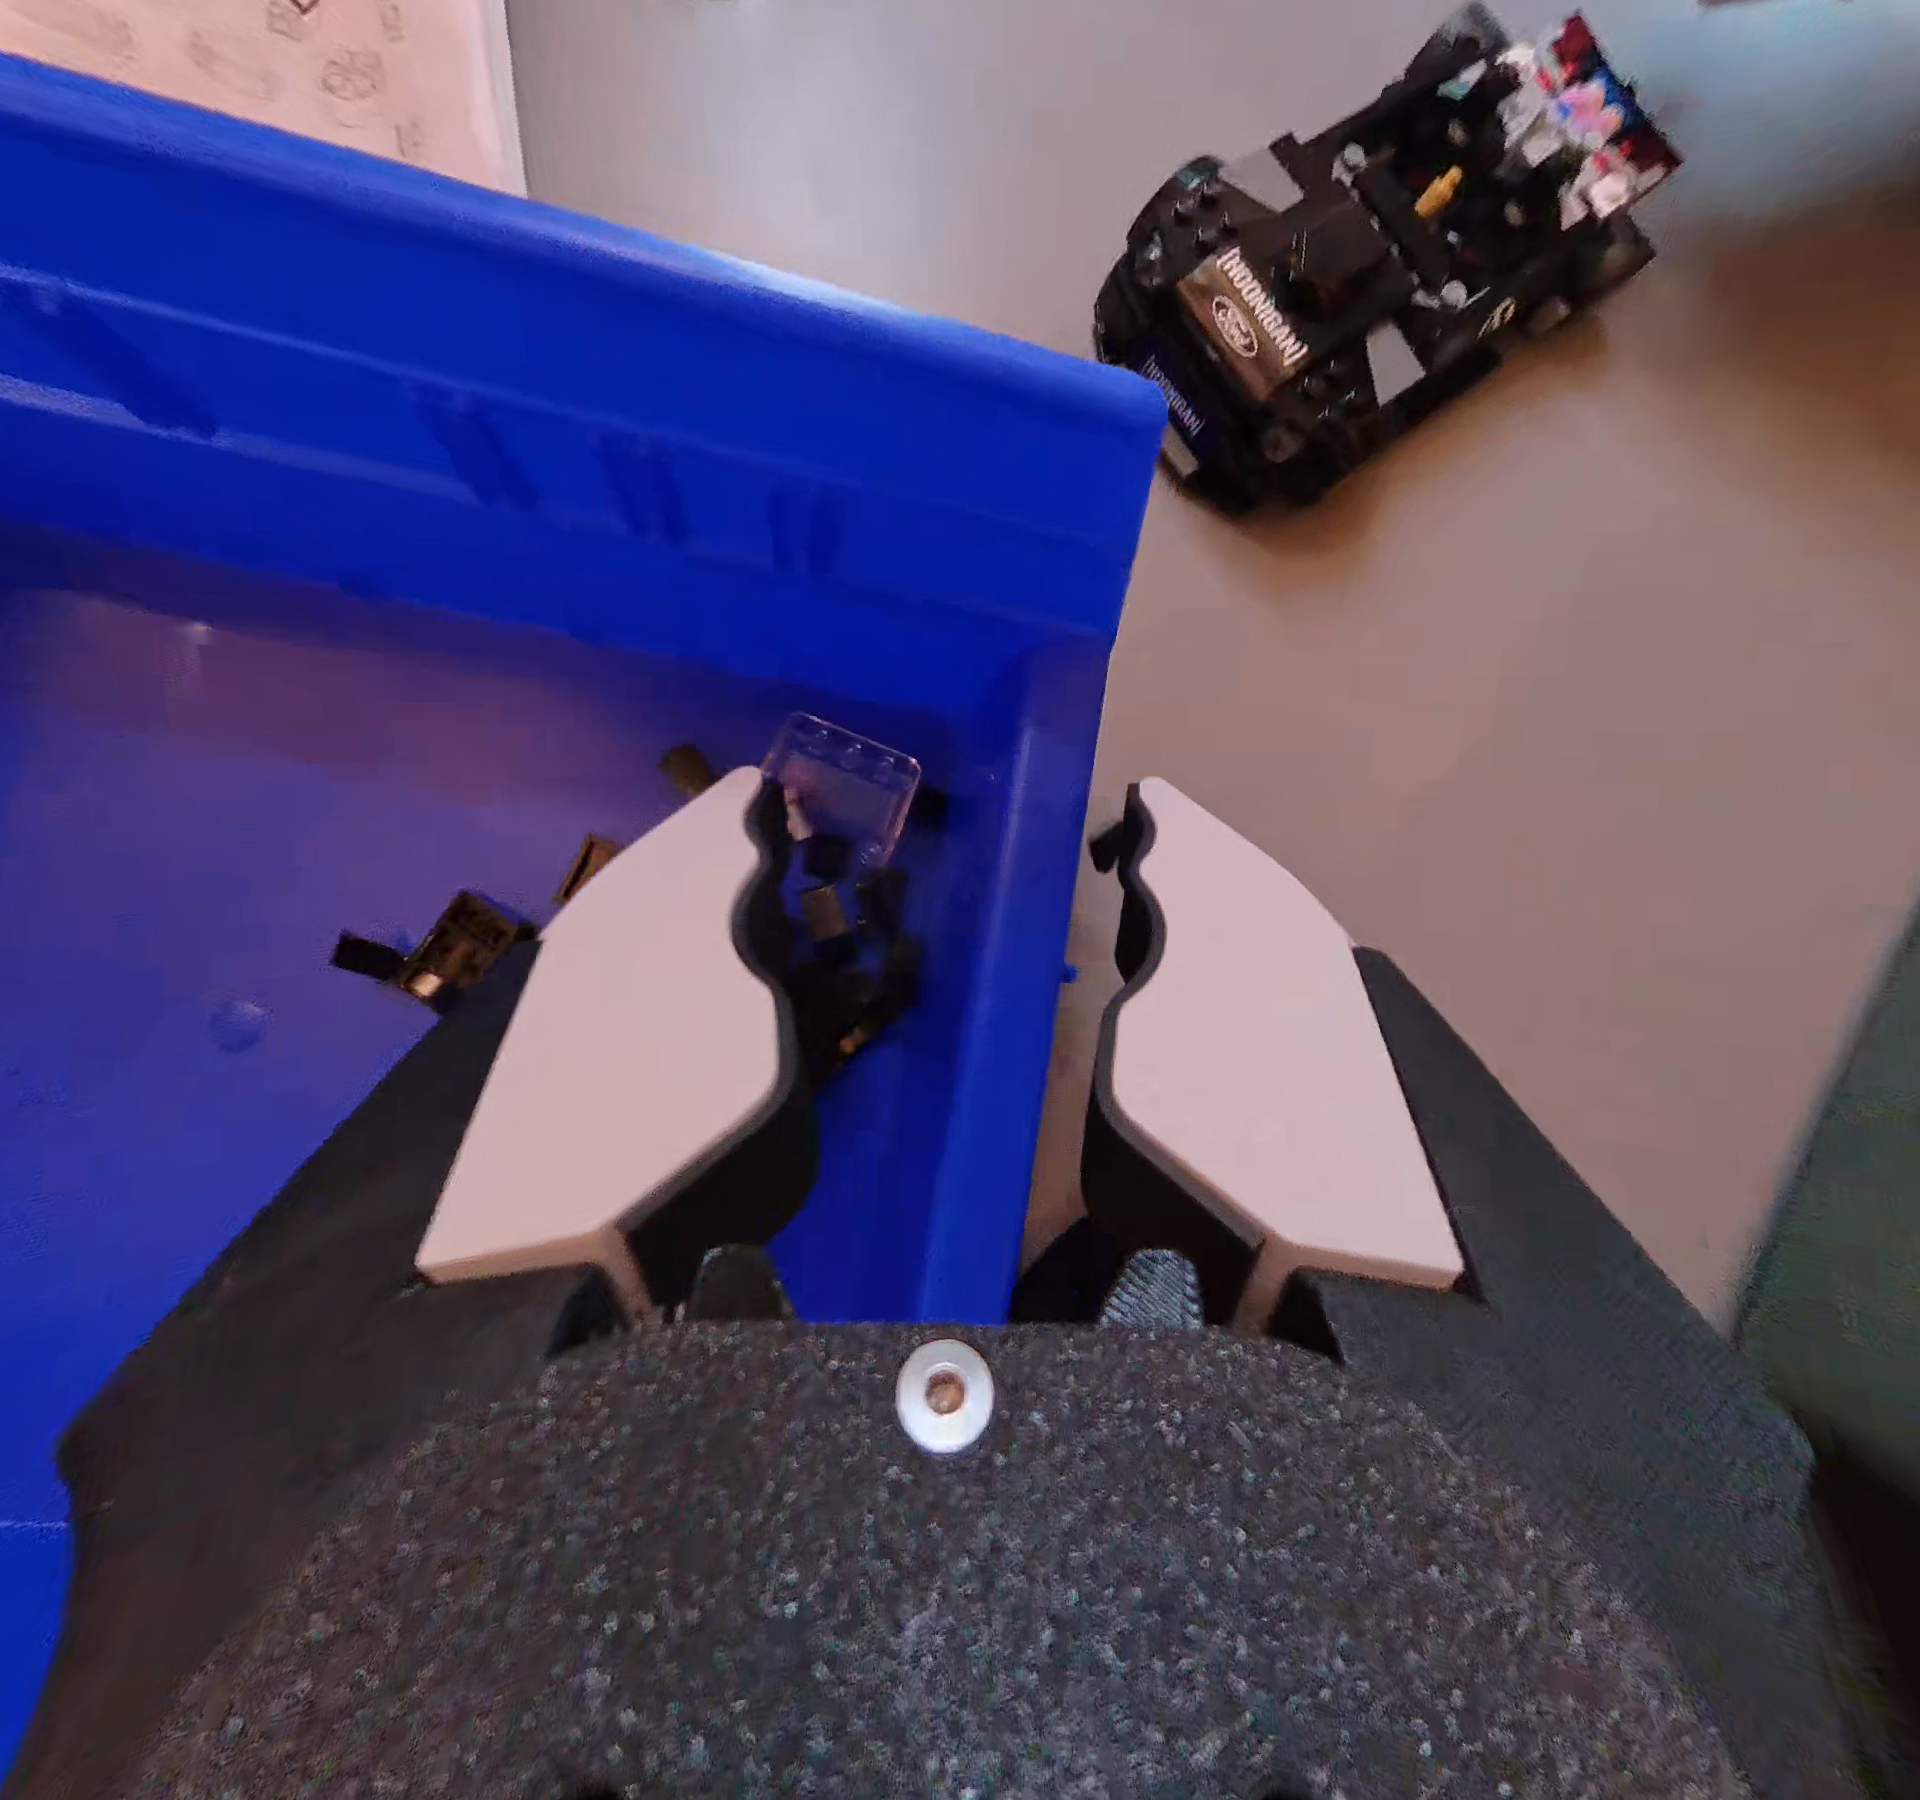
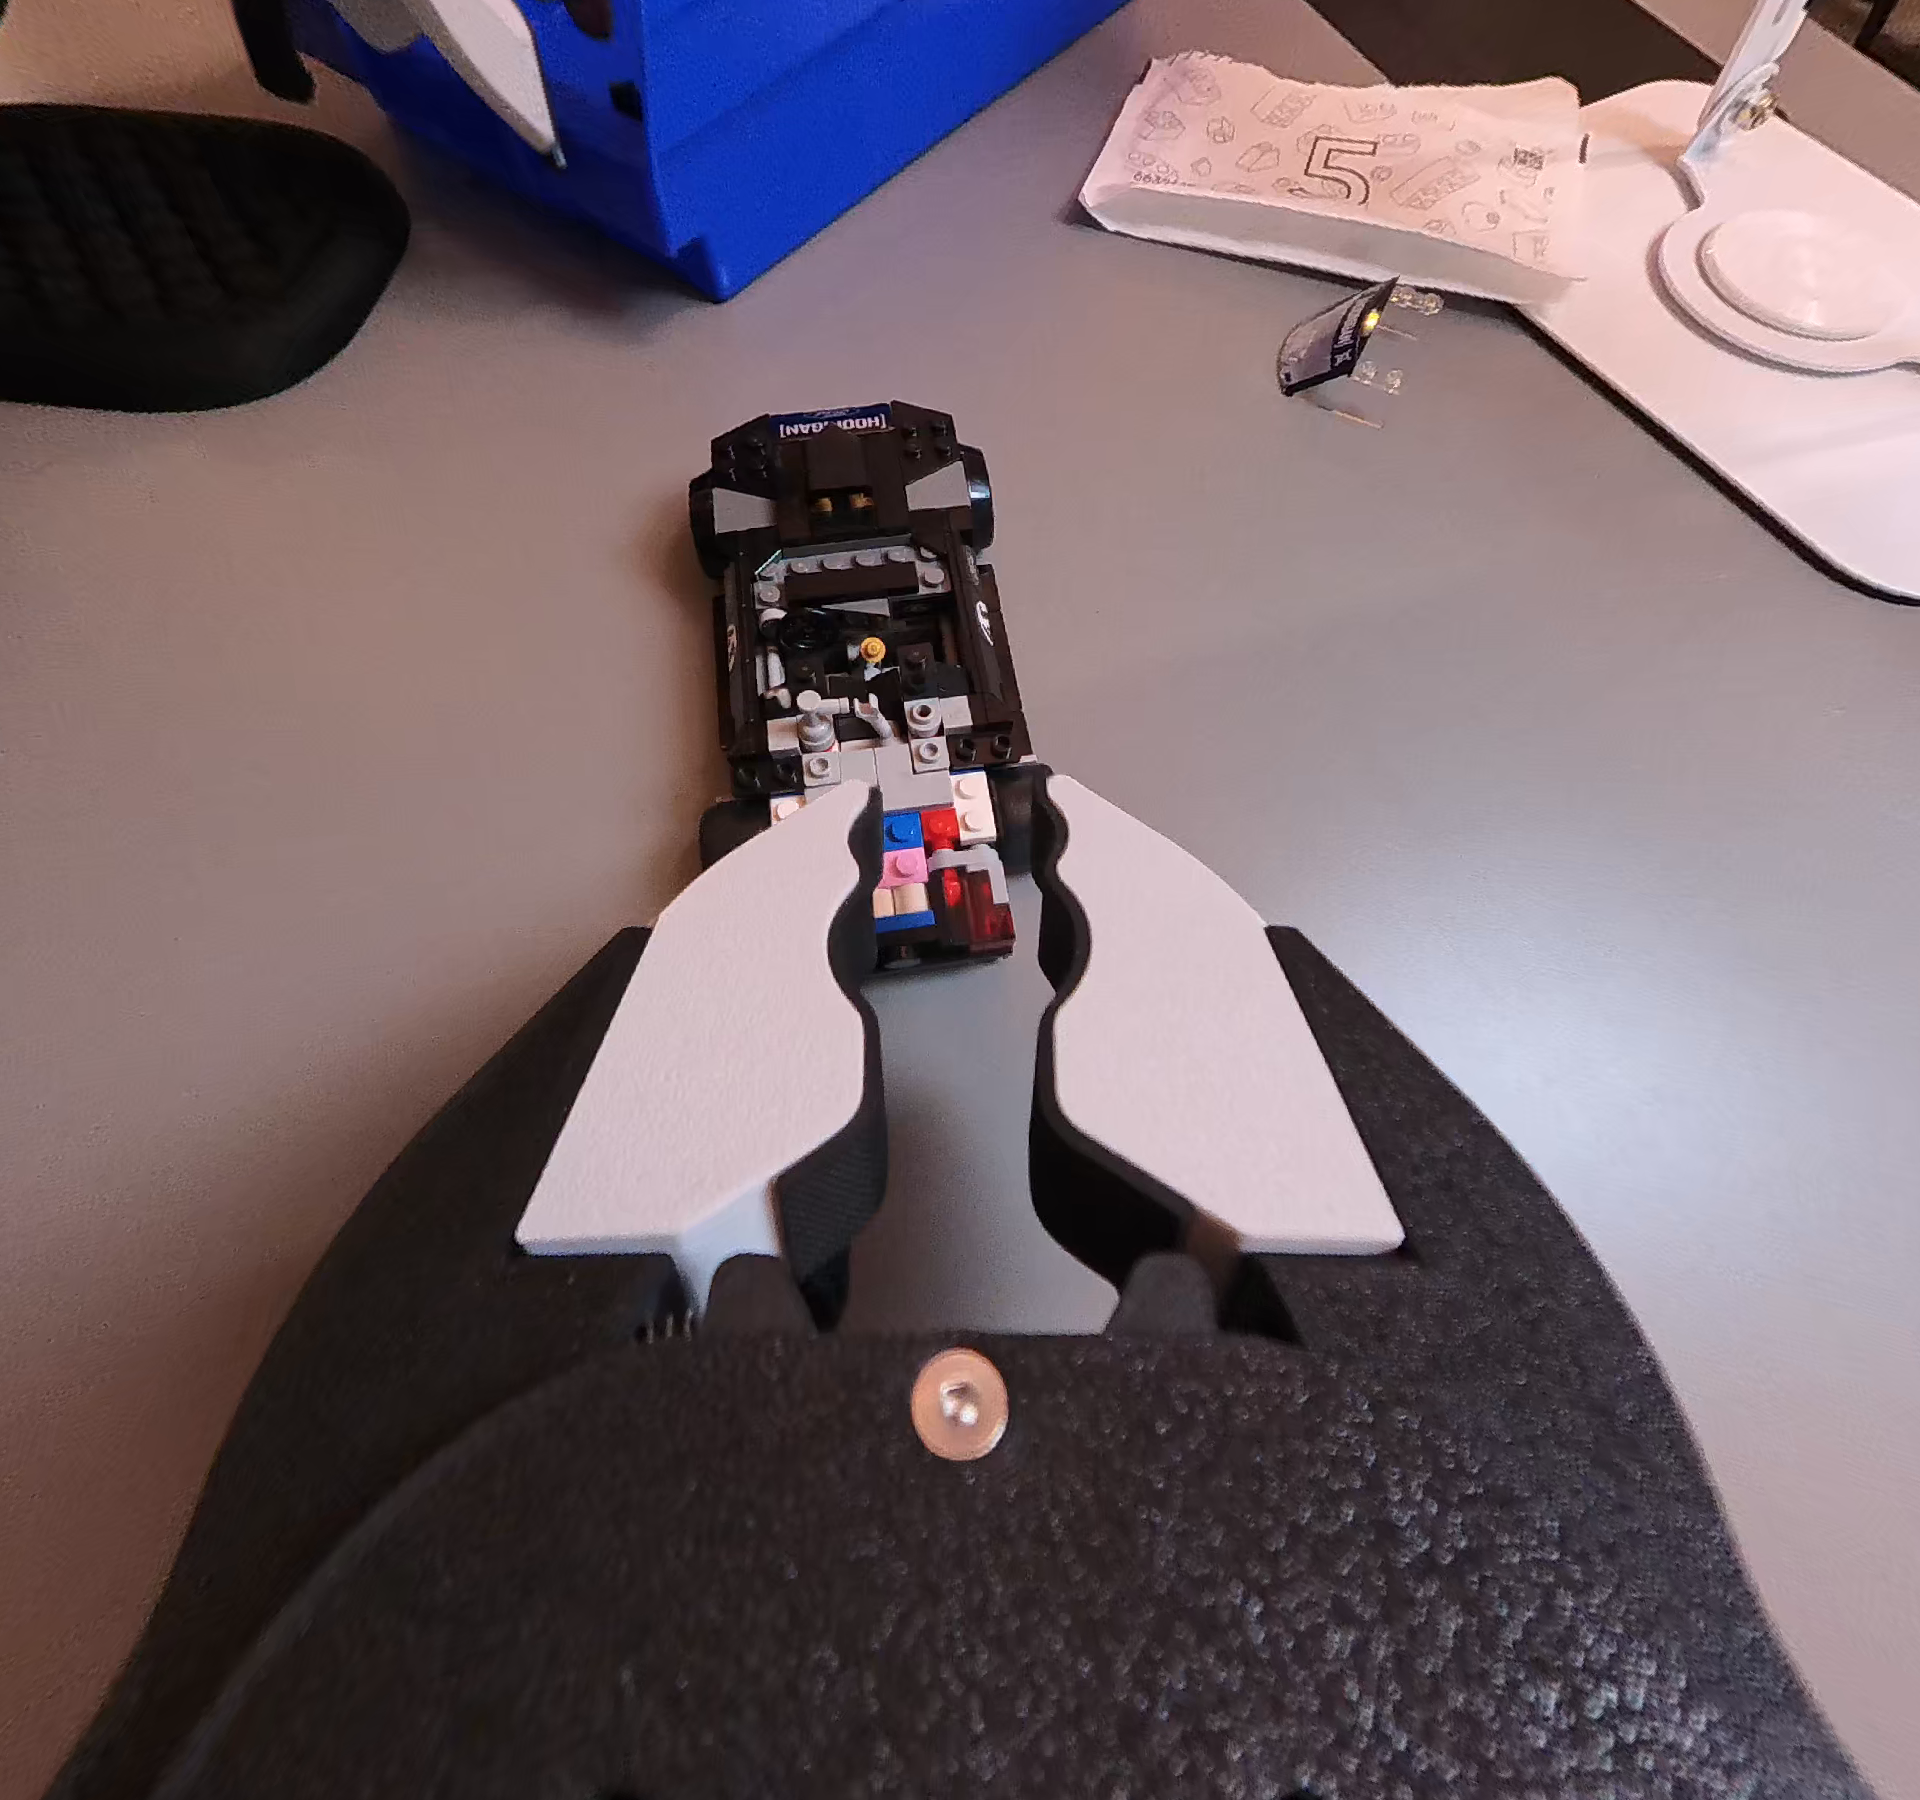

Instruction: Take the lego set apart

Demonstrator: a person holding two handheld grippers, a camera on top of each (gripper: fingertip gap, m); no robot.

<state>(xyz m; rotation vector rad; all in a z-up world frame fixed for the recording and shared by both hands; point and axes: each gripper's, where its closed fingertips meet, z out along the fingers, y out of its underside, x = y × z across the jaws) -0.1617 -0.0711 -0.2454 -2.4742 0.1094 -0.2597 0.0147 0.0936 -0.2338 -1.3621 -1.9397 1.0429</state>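
lego car sits on the grey table, nose pointing away in the right wrist view, its roof off so the studs and small coloured bricks at the rear show – blue, red, pink, white. right gripper hangs low over that rear end with its jaws spread, one white finger on each side of the coloured bricks; whether either finger touches the car cannot be told. nothing is pinched between them.

left gripper is over the near corner of the blue bin, jaws wide apart and empty, straddling the bin's side wall – one finger above the inside, the other outside over the table. on the bin floor, just past the inner finger, lies a clear brick among a scatter of small black pieces. from this view the car stands on the table beyond the bin, well apart from the left gripper.

in the right wrist view the bin is beyond the car to the left, with the left gripper at its edge. a white paper bag printed with line drawings lies to the right, a white stand base beside it. near the bag's front edge a dark curved piece rests with a few tiny clear parts.
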